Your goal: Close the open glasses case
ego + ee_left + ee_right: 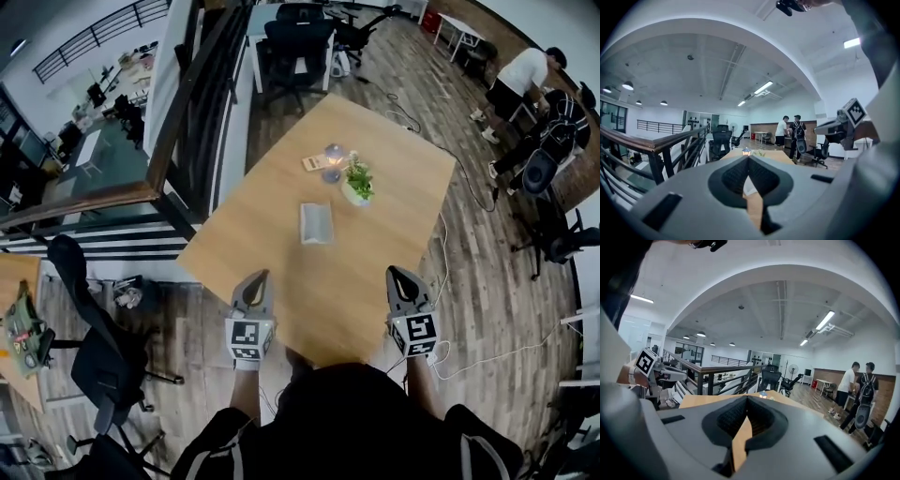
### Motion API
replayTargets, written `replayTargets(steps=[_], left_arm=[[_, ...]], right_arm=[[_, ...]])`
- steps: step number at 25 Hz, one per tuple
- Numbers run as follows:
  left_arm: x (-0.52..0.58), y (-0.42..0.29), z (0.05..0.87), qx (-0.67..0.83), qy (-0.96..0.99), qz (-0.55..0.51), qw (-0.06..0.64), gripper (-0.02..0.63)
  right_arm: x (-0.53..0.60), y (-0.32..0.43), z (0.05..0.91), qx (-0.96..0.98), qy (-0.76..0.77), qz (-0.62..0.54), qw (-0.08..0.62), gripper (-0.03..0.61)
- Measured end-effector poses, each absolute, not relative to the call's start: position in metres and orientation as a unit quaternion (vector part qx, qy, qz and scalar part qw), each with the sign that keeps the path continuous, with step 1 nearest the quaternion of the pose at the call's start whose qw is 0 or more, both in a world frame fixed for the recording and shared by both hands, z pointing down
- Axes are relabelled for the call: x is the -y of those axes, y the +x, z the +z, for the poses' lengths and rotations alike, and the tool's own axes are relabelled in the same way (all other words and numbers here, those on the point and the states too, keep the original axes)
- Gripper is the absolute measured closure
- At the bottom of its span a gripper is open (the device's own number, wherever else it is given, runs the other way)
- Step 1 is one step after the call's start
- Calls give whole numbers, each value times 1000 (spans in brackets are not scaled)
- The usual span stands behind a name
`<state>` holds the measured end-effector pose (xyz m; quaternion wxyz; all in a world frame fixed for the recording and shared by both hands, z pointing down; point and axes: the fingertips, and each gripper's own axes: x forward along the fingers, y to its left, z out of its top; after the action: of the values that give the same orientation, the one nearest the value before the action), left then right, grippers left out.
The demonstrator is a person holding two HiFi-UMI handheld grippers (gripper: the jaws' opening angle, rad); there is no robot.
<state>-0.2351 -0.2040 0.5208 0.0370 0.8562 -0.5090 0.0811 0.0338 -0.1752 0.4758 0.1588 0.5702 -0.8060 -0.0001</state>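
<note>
A pale grey glasses case (316,223) lies spread flat near the middle of the light wooden table (281,281). Both grippers hover over the table's near edge, well short of the case. My left gripper (259,275) is at the near left, its tips meeting in a point with nothing between them. My right gripper (395,271) is at the near right, likewise shut and empty. In the left gripper view the left gripper (748,157) points along the tabletop. In the right gripper view the right gripper (747,397) does the same.
Beyond the case stand a small potted plant (357,182), a little glowing lamp (333,155) and a flat card (313,163). A dark railing (192,103) runs along the table's left side. Office chairs (103,356) stand left of me. Two people (530,94) are at the far right.
</note>
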Motion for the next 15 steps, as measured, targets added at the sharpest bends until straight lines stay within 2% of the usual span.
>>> replayTargets(steps=[7, 15], left_arm=[[220, -195, 513, 520, 849, 88, 33, 615], [224, -182, 510, 531, 839, 121, 24, 615]], right_arm=[[216, 71, 487, 811, 573, 23, 118, 565], [243, 94, 503, 813, 572, 42, 100, 565]])
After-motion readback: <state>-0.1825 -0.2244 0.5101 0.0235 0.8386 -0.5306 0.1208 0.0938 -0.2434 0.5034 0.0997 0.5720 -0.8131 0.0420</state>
